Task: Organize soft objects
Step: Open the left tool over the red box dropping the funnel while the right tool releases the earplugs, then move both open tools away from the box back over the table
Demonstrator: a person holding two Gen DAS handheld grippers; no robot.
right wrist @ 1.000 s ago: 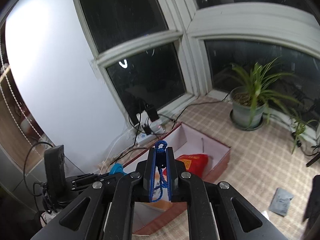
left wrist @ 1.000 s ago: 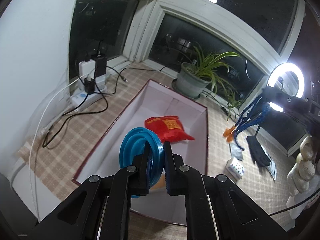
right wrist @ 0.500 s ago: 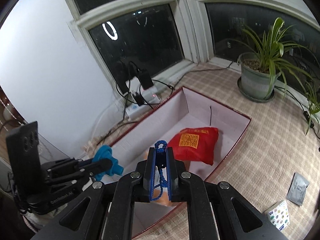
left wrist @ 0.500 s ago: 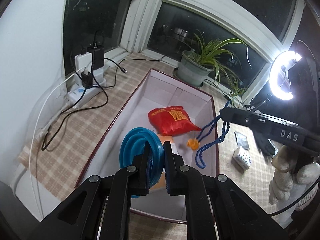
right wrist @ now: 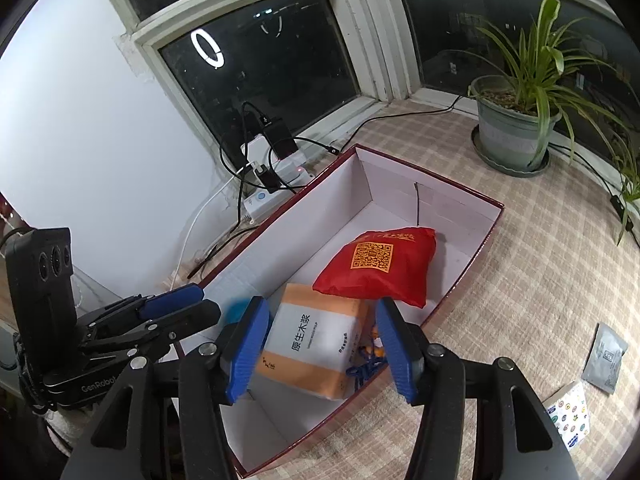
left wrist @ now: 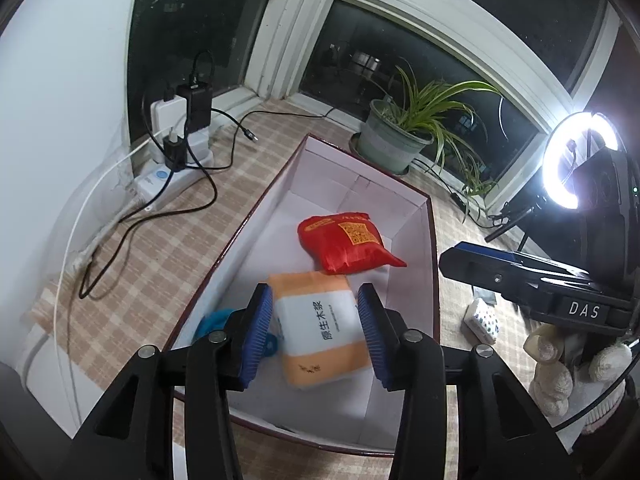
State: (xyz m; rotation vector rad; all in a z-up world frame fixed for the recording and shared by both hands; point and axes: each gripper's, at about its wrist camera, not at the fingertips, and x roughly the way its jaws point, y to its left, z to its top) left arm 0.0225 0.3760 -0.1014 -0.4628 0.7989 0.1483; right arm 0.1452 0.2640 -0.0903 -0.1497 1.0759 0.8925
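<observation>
Inside the open cardboard box with white walls and a dark red rim (right wrist: 460, 196), four soft items already lie on the floor. A red fabric pouch with an orange QR patch (right wrist: 380, 268) sits toward the far end. An orange-and-white wrapped tissue pack (right wrist: 312, 344) lies just beside it, at the middle of the box; in the right wrist view the pouch's edge appears to overlap the pack. A blue coiled soft item (left wrist: 218, 320) lies against the left wall of the box, partly hidden behind a finger. A blue cord with orange ends (right wrist: 370, 360) rests between the tissue pack and the right wall.

The left gripper (left wrist: 316, 334) hovers above the near end of the box, fingers spread wide and holding nothing. The right gripper (right wrist: 320, 352) hovers over the near right wall, likewise spread and empty.

Judgement: the deposit step for the blue coil and the cord appears complete. Items remain outside the box on the checked mat (right wrist: 540, 280): a grey flat sachet (right wrist: 606, 356) and a small white patterned packet (right wrist: 570, 408), both well apart from the right wall. Pale plush items (left wrist: 556, 376) show at the right edge of the left wrist view; whether they belong to the task cannot be told. The task looks partly done, with more collecting probably left.
</observation>
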